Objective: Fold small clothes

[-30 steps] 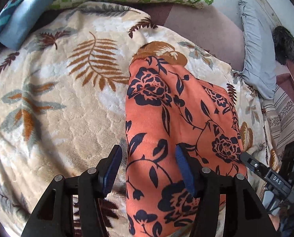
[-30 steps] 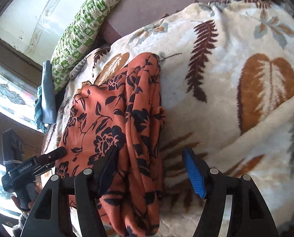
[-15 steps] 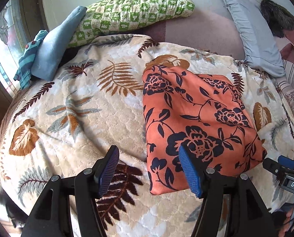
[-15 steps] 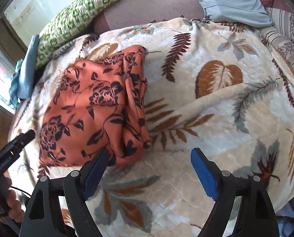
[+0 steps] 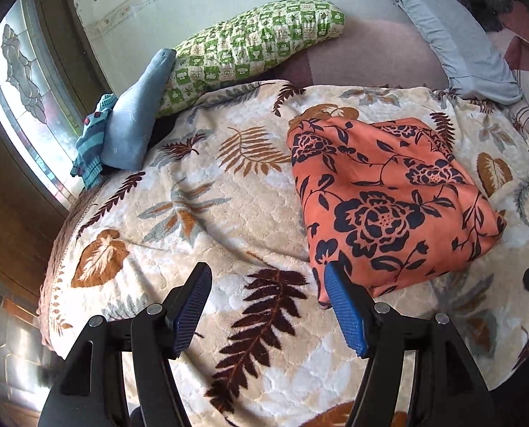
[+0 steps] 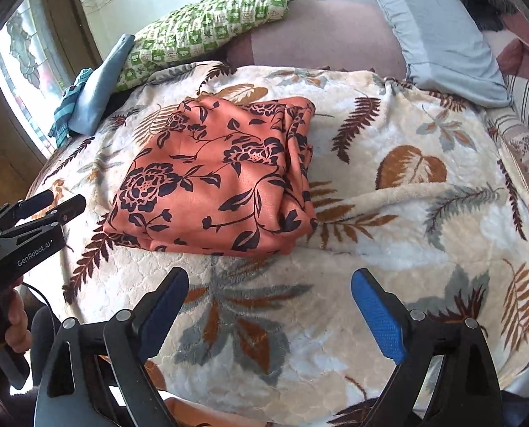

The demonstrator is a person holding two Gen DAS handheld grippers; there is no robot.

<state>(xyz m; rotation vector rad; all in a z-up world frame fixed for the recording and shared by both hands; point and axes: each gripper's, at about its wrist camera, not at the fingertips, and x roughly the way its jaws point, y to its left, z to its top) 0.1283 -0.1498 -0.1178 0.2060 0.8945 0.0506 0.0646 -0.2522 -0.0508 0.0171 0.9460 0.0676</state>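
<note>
An orange garment with dark navy flowers (image 5: 389, 199) lies folded into a rough rectangle on the cream leaf-print blanket (image 5: 200, 213). My left gripper (image 5: 266, 277) hovers over the blanket just short of the garment's near left corner, open, with nothing between its blue pads. In the right wrist view the garment (image 6: 214, 174) lies ahead and slightly left. My right gripper (image 6: 269, 279) is above bare blanket (image 6: 389, 235) in front of it, its jaws opening and empty. The left gripper (image 6: 33, 220) shows at that view's left edge, held by a hand.
A green checked pillow (image 5: 250, 46) lies at the back. A folded blue cloth (image 5: 132, 124) and a striped teal garment (image 5: 91, 142) sit by the window at the left. A grey-blue pillow (image 5: 456, 39) lies back right. The blanket's edge drops off near me.
Both grippers have drawn back and up from the orange garment, and their jaws have widened. The garment, earlier between the fingers, now lies free and folded on the blanket.
</note>
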